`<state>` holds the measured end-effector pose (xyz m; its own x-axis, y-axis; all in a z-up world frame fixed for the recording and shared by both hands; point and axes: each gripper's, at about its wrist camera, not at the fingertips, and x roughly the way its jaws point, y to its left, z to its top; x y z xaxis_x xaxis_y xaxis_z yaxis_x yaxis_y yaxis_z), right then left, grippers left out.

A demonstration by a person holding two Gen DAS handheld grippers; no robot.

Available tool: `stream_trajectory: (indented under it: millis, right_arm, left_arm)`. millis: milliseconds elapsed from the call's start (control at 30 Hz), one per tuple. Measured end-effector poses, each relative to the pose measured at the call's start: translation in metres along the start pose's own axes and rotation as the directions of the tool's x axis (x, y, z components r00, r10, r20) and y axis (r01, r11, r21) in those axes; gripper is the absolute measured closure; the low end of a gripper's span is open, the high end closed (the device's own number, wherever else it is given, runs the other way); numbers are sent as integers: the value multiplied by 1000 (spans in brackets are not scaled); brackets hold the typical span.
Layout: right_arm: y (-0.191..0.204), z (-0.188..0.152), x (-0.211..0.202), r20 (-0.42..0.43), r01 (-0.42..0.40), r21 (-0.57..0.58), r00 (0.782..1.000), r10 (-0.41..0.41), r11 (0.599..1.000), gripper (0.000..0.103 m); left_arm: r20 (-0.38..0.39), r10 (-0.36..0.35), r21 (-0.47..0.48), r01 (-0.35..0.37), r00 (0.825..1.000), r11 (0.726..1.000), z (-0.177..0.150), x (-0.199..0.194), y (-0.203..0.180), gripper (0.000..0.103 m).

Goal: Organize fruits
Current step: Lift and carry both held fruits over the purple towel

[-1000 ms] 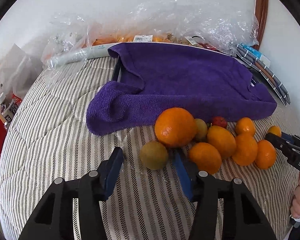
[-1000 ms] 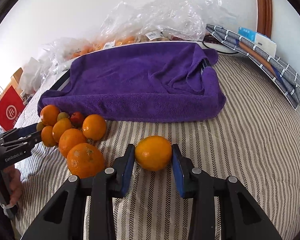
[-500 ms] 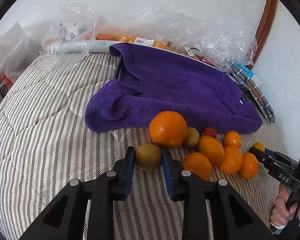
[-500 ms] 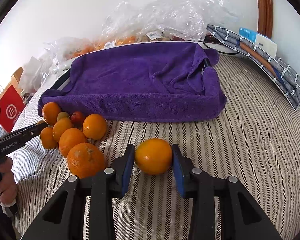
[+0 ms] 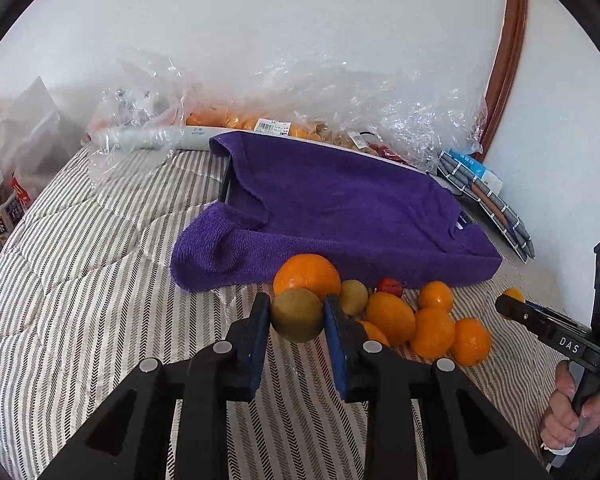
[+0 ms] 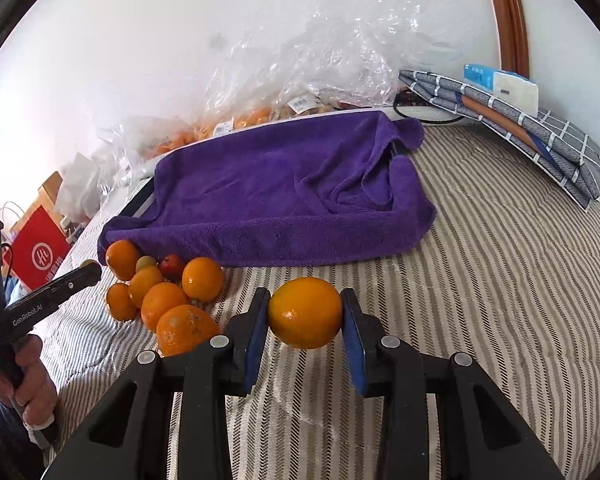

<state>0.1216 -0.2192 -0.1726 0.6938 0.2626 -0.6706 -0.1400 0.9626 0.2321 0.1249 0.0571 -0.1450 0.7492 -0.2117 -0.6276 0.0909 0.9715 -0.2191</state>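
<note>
Green-brown kiwi-like fruit [image 5: 297, 319]: round, dull-skinned, clamped between the blue pads of the left gripper [image 5: 296, 322], held just in front of the fruit pile [image 5: 420, 320] on the striped bedcover [image 5: 80, 300].

Orange [image 6: 305, 313]: smooth, glossy, slightly oval, gripped on both sides by the right gripper [image 6: 305, 320], fingers narrowly apart, over the bedcover, apart from the pile.

Pile: several oranges and mandarins, one small red fruit [image 5: 389, 287], one greenish fruit [image 5: 353, 291], lying against the edge of the purple towel [image 5: 340, 208].
</note>
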Motion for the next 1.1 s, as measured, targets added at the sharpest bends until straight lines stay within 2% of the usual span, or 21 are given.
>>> stream_trajectory:
  millis: [167,333,467,567,800,1000,1100]
  right_arm:
    - [-3,-1,-6,-2,36,-5,999,-36,999,68]
    - [3,4,-25,32,33,-16,999,-33,999,68]
    - [12,15,-37,61,36,-33,998,-33,999,68]
    - [18,29,-38,61,50,-47,997,-47,998,68]
    - [29,77,-29,104,35,-58,994,-29,998,68]
    - [35,118,-8,153,31,-70,988,-20,997,68]
    - [38,131,8,159,26,-79,987,-13,996,68]
  left_arm:
    - [10,11,1,-11,1000,1000,1,-1,0,77]
    - [33,14,11,-15,999,1000,0,-6,-2,77]
    - [49,44,21,-45,998,999,4,-9,-6,77]
    - [65,47,1,-47,997,999,19,-18,-6,77]
    - [152,39,12,-41,988,999,82,-28,-17,77]
    - [162,73,-58,-64,984,996,119,10,-17,77]
    - [154,127,-69,-117,980,991,127,36,-16,77]
